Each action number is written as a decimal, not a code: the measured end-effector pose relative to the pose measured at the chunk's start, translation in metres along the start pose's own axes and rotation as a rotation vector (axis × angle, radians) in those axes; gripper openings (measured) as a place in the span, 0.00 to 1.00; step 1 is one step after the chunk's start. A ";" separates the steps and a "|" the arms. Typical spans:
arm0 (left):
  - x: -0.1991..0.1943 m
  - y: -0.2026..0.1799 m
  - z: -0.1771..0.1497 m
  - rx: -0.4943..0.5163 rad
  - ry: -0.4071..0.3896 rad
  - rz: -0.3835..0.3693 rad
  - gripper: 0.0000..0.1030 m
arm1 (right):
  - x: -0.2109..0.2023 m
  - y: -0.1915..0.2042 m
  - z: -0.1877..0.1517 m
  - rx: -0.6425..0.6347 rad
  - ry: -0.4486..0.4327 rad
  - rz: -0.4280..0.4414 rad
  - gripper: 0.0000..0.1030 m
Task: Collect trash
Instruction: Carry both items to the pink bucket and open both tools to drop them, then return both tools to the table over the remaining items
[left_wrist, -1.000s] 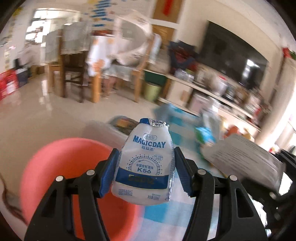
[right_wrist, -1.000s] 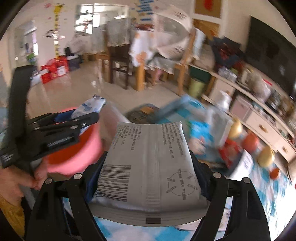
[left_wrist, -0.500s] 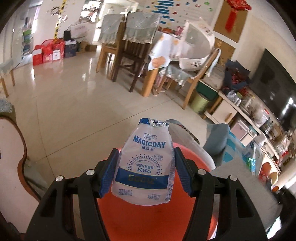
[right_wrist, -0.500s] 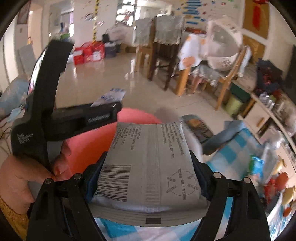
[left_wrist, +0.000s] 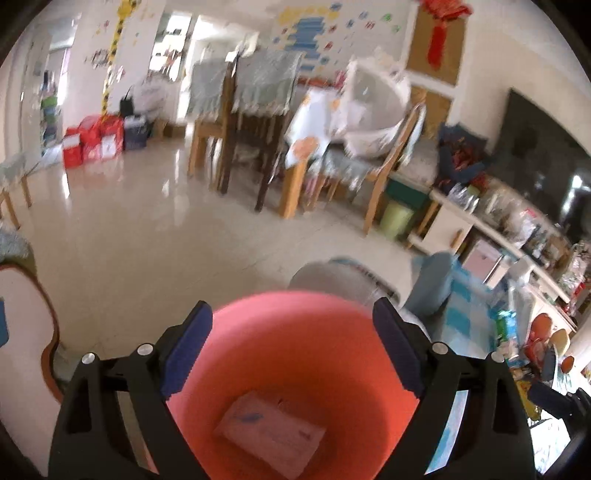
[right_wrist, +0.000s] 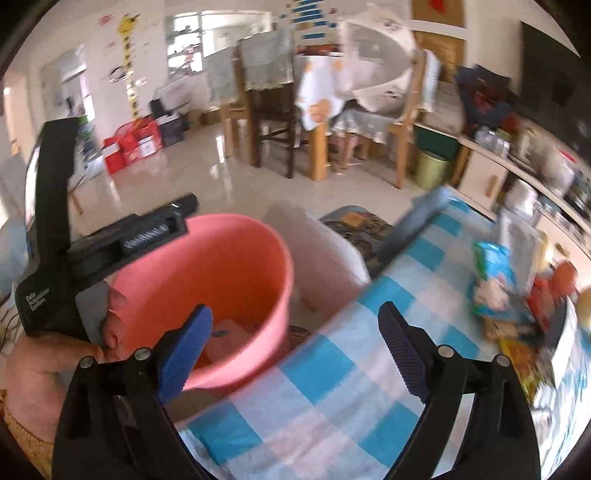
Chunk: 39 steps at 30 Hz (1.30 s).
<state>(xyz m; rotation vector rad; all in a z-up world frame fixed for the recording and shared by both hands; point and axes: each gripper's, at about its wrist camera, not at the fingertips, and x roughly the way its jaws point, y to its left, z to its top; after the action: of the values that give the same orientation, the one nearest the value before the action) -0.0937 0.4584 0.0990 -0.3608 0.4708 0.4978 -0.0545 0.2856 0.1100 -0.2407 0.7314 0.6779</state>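
A pink bucket (left_wrist: 295, 369) sits right under my left gripper (left_wrist: 295, 332). That gripper's jaws are opening wide and nothing is between them. A flat packet (left_wrist: 269, 432) lies on the bucket's bottom, tinted pink. In the right wrist view the bucket (right_wrist: 207, 288) stands left of the table edge, and the packet (right_wrist: 229, 336) shows inside it. My right gripper (right_wrist: 295, 321) hangs over the bucket's near rim and the table corner, its jaws opening and empty. A hand (right_wrist: 48, 354) holds the black body of the left tool (right_wrist: 92, 251) above the bucket.
A blue and white checked tablecloth (right_wrist: 332, 369) covers the table on the right, with snack wrappers (right_wrist: 495, 280) further along. A pale padded seat (right_wrist: 321, 266) stands behind the bucket. Wooden chairs and a dining table (left_wrist: 258, 147) and a green bin (left_wrist: 397, 221) stand across the tiled floor.
The left jaws opened and the white milk pouch is gone from them. The right jaws opened and the grey packet left them. Both views now look down at the bucket.
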 end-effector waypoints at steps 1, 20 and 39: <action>-0.002 -0.007 0.001 0.006 -0.022 -0.016 0.89 | -0.005 -0.005 -0.002 0.007 -0.006 -0.010 0.88; -0.030 -0.104 -0.029 0.203 -0.088 -0.171 0.90 | -0.098 -0.071 -0.077 0.094 -0.120 -0.241 0.95; -0.043 -0.185 -0.078 0.394 -0.027 -0.210 0.90 | -0.148 -0.137 -0.115 0.210 -0.183 -0.339 0.95</action>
<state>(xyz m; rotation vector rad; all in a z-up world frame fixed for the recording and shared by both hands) -0.0549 0.2568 0.0958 -0.0228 0.4865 0.1978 -0.1084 0.0600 0.1237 -0.1038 0.5630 0.2933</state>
